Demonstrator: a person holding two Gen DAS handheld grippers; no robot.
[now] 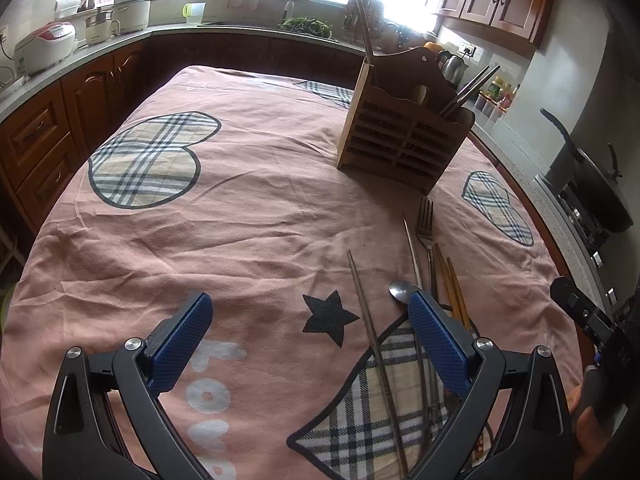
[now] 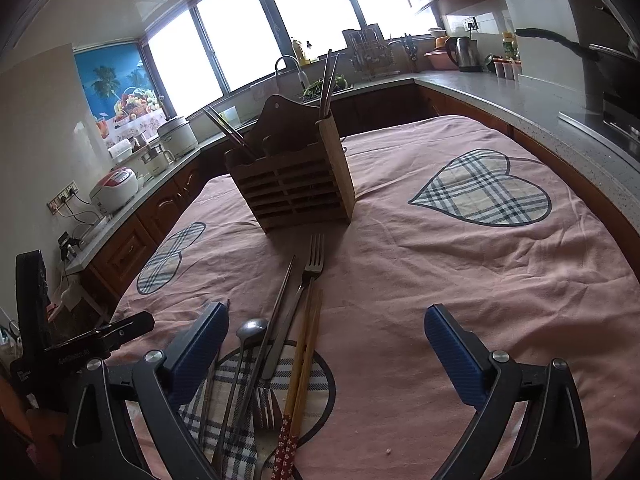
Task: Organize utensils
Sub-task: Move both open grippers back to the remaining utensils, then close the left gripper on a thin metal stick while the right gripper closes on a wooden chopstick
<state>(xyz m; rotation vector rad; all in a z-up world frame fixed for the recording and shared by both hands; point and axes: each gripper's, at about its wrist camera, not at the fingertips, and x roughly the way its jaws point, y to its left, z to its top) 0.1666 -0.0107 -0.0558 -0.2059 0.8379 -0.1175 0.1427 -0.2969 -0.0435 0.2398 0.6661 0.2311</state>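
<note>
A wooden slatted utensil holder point(image 1: 402, 142) point(image 2: 292, 188) stands upright on the pink tablecloth, with chopsticks poking out of its end compartments. Loose utensils lie in a bundle in front of it: a fork point(image 1: 425, 224) point(image 2: 312, 264), a spoon point(image 1: 402, 292) point(image 2: 250, 330), metal chopsticks point(image 1: 374, 344) point(image 2: 280, 308) and wooden chopsticks point(image 1: 454, 292) point(image 2: 304, 356). My left gripper point(image 1: 310, 320) is open above the cloth, its right finger over the bundle. My right gripper point(image 2: 324, 332) is open too, its left finger beside the spoon. Neither holds anything.
The table's pink cloth point(image 1: 248, 216) point(image 2: 460, 272) has plaid hearts and a black star. Kitchen counters ring the table, carrying rice cookers point(image 1: 44, 46), a sink tap point(image 2: 288, 66), a kettle point(image 2: 466, 54) and a wok point(image 1: 596, 184). The other gripper's body shows at each view's edge.
</note>
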